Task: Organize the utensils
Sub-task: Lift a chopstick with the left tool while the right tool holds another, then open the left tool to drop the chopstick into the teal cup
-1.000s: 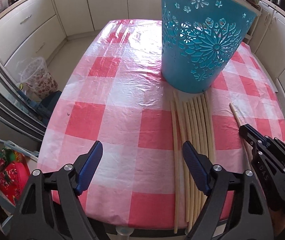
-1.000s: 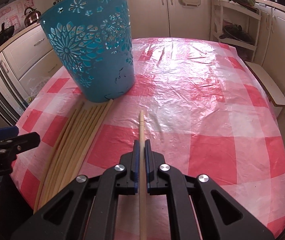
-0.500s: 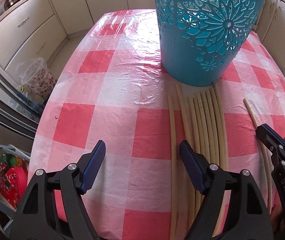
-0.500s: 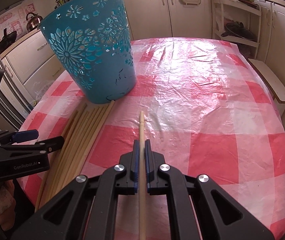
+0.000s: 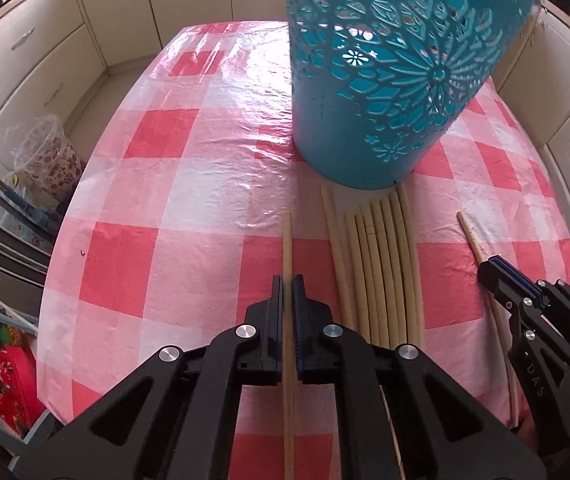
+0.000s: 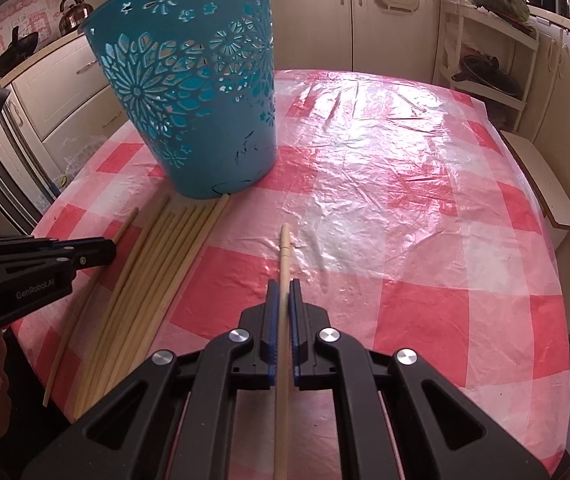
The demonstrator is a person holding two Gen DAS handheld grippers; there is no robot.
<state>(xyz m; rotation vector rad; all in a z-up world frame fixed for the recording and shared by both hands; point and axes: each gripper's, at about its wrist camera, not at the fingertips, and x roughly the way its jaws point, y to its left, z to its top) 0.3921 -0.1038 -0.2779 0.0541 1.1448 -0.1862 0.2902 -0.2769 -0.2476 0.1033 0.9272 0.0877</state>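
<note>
A teal cut-out basket (image 5: 397,80) stands on the red-and-white checked table; it also shows in the right wrist view (image 6: 193,92). Several long pale chopsticks (image 5: 381,264) lie side by side in front of it, also in the right wrist view (image 6: 157,272). My left gripper (image 5: 288,280) is shut on one chopstick (image 5: 287,240), left of the bundle. My right gripper (image 6: 284,284) is shut on another chopstick (image 6: 284,252), right of the bundle. Each gripper shows in the other's view, the right (image 5: 497,268) and the left (image 6: 105,250).
The checked tablecloth (image 6: 405,200) covers the whole table. Kitchen cabinets (image 5: 37,40) ring the table. A floral bin (image 5: 45,160) and red bags (image 5: 1,372) sit on the floor to the left. A white shelf rack (image 6: 485,60) stands at the back right.
My left gripper has moved forward and closed on the leftmost chopstick, drawing it left, away from the bundle. The right gripper stays shut on its chopstick.
</note>
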